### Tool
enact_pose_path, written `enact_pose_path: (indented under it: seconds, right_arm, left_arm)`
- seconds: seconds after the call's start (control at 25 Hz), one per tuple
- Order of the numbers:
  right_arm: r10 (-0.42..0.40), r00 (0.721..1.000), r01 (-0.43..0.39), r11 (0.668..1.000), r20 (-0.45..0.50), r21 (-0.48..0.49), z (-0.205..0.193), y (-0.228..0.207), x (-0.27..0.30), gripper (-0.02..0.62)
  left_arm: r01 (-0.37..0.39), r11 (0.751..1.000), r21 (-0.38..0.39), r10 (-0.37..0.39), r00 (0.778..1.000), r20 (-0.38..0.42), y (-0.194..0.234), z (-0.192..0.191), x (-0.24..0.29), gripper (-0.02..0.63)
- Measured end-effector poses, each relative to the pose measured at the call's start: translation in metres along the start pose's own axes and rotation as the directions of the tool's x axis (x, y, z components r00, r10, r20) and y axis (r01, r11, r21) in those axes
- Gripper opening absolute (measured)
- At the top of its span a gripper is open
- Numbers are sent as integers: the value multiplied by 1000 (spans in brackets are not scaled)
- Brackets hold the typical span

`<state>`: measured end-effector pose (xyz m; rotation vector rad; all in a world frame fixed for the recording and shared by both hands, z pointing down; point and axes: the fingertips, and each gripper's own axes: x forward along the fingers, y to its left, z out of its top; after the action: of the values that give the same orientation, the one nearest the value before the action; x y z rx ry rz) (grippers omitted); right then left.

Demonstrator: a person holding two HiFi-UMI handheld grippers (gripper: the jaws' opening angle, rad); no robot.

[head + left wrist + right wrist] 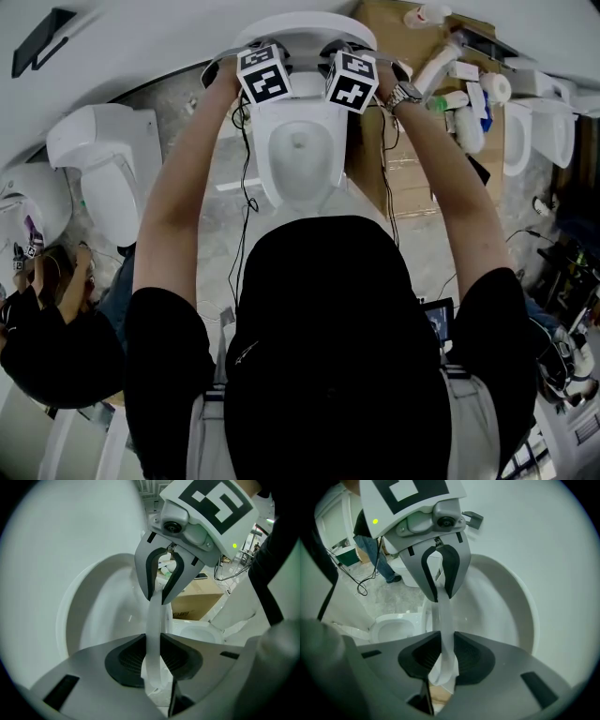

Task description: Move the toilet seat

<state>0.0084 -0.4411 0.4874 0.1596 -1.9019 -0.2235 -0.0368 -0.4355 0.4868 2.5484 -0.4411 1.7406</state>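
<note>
**Task item.** The toilet seat [153,620] is raised off the bowl [300,155] and stands close in front of the upright lid [93,616]. Its thin white front edge runs between the two tools.

**Grippers.** The left hand-held gripper [153,648] is closed on that edge, with the dark pads pressing it from both sides. The right hand-held gripper [443,651] is clamped on the same edge from the opposite side. Each tool faces the other along the strip. The head view shows both arms stretched forward over the bowl, with the marker cubes side by side at the top of the toilet.

**Markings.** The cubes carry black-and-white square patterns only. A cardboard box [194,603] beside the toilet has dark print low on its face, too small to read. No brand can be made out on the porcelain.

**Surroundings.**
- A wristwatch [405,94] is on the right wrist.
- A second toilet [103,155] stands to the left on the mottled grey floor [220,244].
- White rolls and bottles [464,94] are piled to the right.
- A second person [42,328] is at the left edge.
</note>
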Motion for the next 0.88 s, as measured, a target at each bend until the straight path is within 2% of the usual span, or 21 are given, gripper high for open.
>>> enact_pose_path:
  seconds: [0.16, 0.28, 0.44, 0.64, 0.88]
  right_arm:
    - [-4, 1000, 4, 1000, 6, -3, 0, 2, -1, 89]
    - [-12, 1000, 12, 1000, 23, -1, 0, 4, -2, 92]
    - [-36, 999, 35, 999, 31, 21, 0, 5, -2, 115]
    - [-94, 989, 75, 985, 114, 158, 5, 0, -19, 218]
    - [-208, 954, 136, 942, 217, 306, 9, 5, -52, 229]
  left_arm:
    - [-3, 1000, 3, 3, 1000, 12, -2, 0, -1, 98]
    - [-36, 999, 33, 35, 998, 43, -5, 1, -2, 98]
    - [-73, 997, 6, 73, 996, 58, -7, 1, -2, 100]
    - [-110, 989, -99, 124, 981, 151, -7, 6, -17, 194]
    - [-127, 956, -265, 202, 939, 277, -17, 8, -50, 207]
